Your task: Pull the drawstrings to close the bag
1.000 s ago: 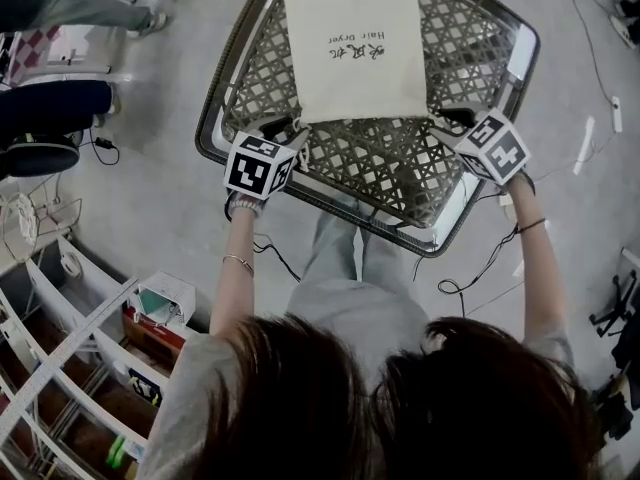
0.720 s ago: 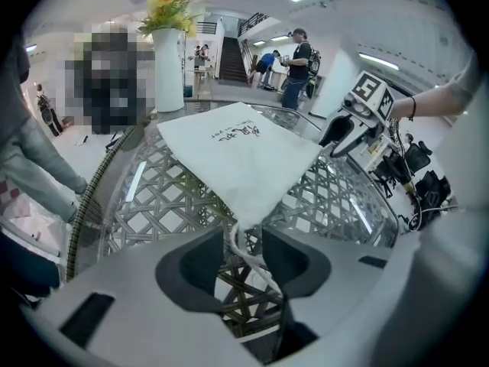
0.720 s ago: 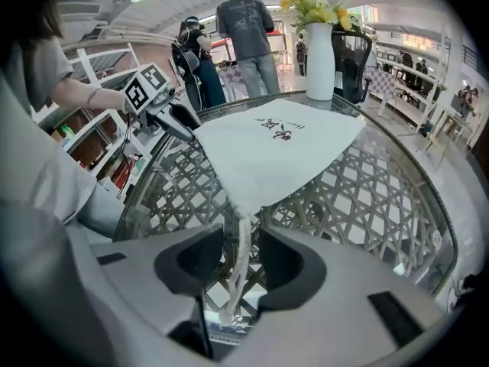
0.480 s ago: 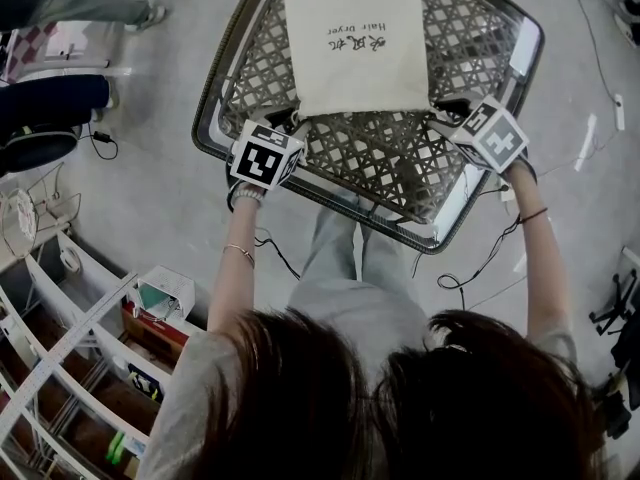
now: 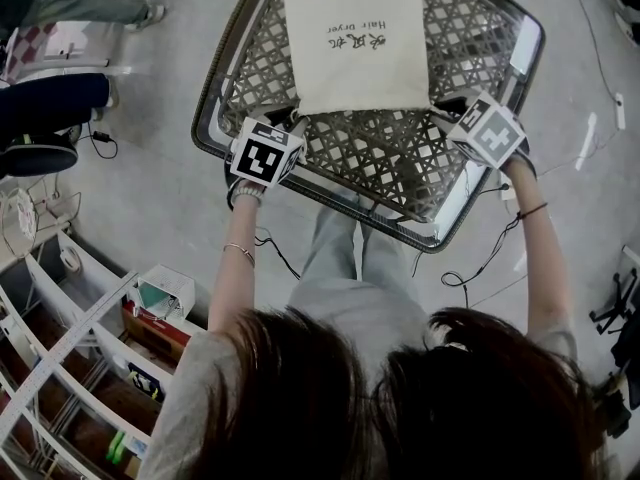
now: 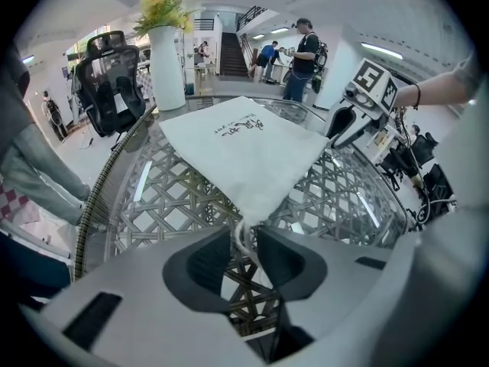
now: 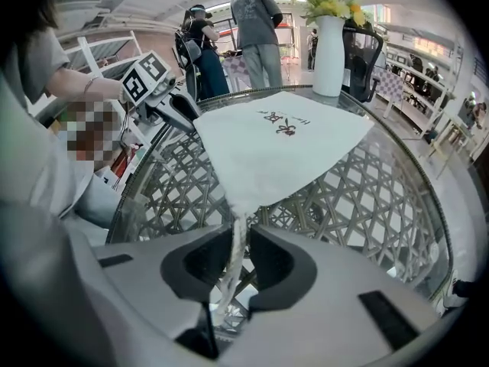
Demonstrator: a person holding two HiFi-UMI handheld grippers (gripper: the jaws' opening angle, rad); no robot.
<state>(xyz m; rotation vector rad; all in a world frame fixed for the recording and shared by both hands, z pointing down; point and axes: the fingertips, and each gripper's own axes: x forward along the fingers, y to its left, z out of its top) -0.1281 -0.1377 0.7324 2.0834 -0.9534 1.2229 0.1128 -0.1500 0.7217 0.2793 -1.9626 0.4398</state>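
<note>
Jaws of my left gripper [image 6: 243,234] have just been closing round the left drawstring [image 6: 240,243], but a gap shows and nothing is pinched yet. My right gripper [image 7: 240,230] has closed in further on the right drawstring [image 7: 235,260], though I judge it not clamped either. So the grasp is nearly made and all the pulling is left. The bag [image 5: 355,43] lies flat on the bench [image 5: 390,163], its near edge straight and ungathered. Both my arms reach forward, and the grippers tilt steeply down at the bag's two near corners.
</note>
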